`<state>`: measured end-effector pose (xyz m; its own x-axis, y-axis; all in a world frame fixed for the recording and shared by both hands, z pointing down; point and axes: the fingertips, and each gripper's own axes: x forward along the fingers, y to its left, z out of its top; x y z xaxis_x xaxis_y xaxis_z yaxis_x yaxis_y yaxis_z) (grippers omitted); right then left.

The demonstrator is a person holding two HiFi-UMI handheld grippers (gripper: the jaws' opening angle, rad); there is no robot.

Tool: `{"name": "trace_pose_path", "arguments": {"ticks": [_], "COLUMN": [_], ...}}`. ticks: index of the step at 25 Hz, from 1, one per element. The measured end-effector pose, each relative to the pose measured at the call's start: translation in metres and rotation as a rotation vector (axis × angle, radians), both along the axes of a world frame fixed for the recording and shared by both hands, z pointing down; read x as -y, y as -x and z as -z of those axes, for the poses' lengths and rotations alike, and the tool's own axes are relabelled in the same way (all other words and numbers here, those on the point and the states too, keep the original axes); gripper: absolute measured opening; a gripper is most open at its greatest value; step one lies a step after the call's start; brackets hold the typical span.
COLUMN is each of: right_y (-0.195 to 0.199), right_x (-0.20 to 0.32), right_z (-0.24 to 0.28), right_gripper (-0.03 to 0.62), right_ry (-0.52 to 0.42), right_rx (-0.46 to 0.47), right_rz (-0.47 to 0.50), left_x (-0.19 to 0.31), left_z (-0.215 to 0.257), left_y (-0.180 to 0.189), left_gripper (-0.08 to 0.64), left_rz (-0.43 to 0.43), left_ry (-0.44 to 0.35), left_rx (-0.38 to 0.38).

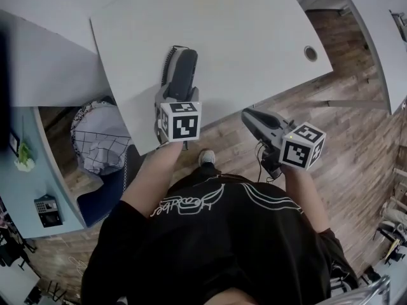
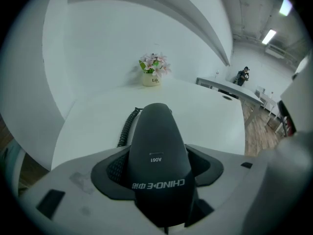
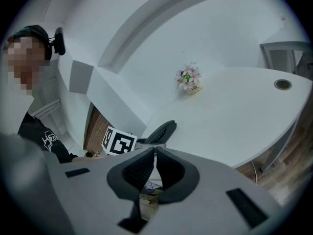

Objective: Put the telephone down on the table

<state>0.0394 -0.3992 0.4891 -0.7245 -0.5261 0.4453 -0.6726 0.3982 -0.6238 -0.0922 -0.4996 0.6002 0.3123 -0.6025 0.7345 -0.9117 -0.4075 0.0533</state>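
Pale wood flooring is surrounding a broad white curved table (image 1: 254, 37) in an open office; a small pot of pink flowers (image 2: 154, 70) is sitting at the table's far edge, well apart from the action. At the near left corner of the table, the left gripper (image 1: 173, 99) is clamping a dark grey plastic telephone handset (image 2: 157, 155); its jaws are standing wide, a pad pressing on each side of the handset's body; a black coiled cord (image 2: 126, 129) is trailing from the handset's left side toward the tabletop. The handset is hanging over the table, just inside its near edge; in the right gripper view it is tilting with its far end raised; whether any part is touching the top cannot be told. The right gripper (image 3: 153, 173) is hovering to the right, off the table and over the floor; its jaws are pressing together with nothing between them.

Judging by this, the set-down itself is the step in hand: the telephone is being held over its spot and is not yet released. The next move is likely calling for a level, gentle lowering until the handset is lying flat on the top, away from the near edge so that it is not tipping off; only then should the jaws be parting and the gripper be drawing back toward the near side without dragging the cord.
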Motion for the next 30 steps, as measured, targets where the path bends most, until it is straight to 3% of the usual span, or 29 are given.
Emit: {"name": "trace_pose_path", "arguments": {"ticks": [3, 7, 11, 16, 19, 23, 27, 30], "right_y": [-0.001, 0.002, 0.005, 0.009, 0.009, 0.009, 0.009, 0.01], "right_x": [-0.004, -0.01, -0.016, -0.025, -0.034, -0.056, -0.085, -0.114], "right_z": [-0.004, -0.007, -0.009, -0.002, 0.009, 0.031, 0.061, 0.087], "right_gripper": [0.046, 0.046, 0.046, 0.046, 0.046, 0.046, 0.046, 0.045], "right_ry": [0.01, 0.022, 0.015, -0.011, -0.048, -0.113, -0.185, -0.252], "right_rx": [-0.002, -0.009, 0.002, 0.026, 0.019, 0.041, 0.056, 0.083], "right_rz": [-0.004, 0.014, 0.043, 0.075, 0.098, 0.136, 0.196, 0.249], "left_x": [-0.002, -0.003, -0.006, -0.016, -0.038, -0.093, -0.151, -0.196], "left_z": [-0.003, -0.004, 0.002, 0.029, 0.05, 0.088, 0.139, 0.177], "left_y": [-0.002, -0.004, -0.009, 0.007, 0.023, 0.029, 0.02, 0.007], "left_gripper": [0.284, 0.284, 0.321, 0.345, 0.345, 0.345, 0.344, 0.327], "left_rz": [-0.038, -0.055, -0.101, -0.103, -0.083, -0.119, -0.102, -0.101], "left_ry": [-0.044, -0.058, -0.056, -0.12, -0.126, -0.118, -0.113, -0.142], "left_rx": [0.076, 0.097, 0.042, -0.038, -0.124, -0.253, -0.474, -0.597]}}
